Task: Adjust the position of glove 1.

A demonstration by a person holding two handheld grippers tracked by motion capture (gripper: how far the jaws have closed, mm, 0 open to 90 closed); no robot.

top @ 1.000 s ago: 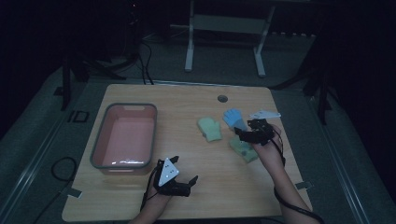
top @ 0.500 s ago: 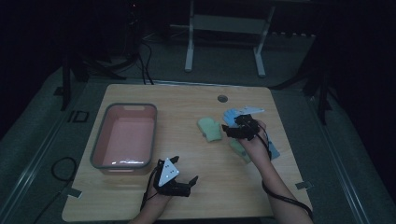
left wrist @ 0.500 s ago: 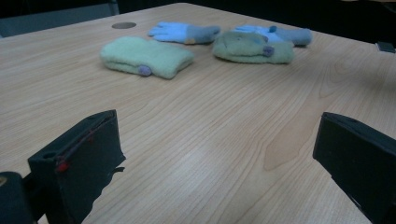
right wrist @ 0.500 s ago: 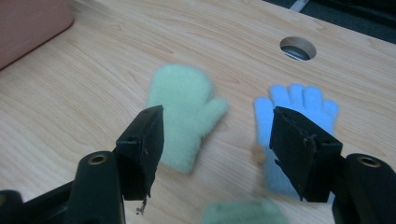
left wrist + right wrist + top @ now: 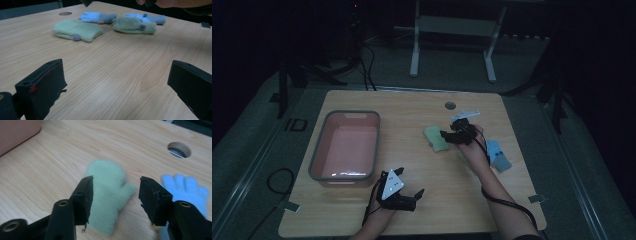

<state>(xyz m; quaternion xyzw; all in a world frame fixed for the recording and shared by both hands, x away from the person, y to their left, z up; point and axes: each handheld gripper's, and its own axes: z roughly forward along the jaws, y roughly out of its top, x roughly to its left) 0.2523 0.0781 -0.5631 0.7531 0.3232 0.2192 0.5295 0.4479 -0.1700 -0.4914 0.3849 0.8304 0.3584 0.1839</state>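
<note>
Right hand-held gripper (image 5: 113, 195) poised over green mitten (image 5: 108, 195), jaws part-open and not yet gripping.

The jaws stand at a medium gap, having just been closing, with the mitten below and between them but no pad pressing on it. The mitten lies flat on the surface (image 5: 412, 105), between the pink tub (image 5: 344, 147) and a blue glove (image 5: 186, 186) just beside it. Judged soft, light and easily crushed, fleecy rather than slippery; it should bunch under the pads. Best hold: across the palm or cuff, pinching both layers. The left hand-held gripper (image 5: 404, 196) rests near the front edge, jaws wide and empty.
</note>
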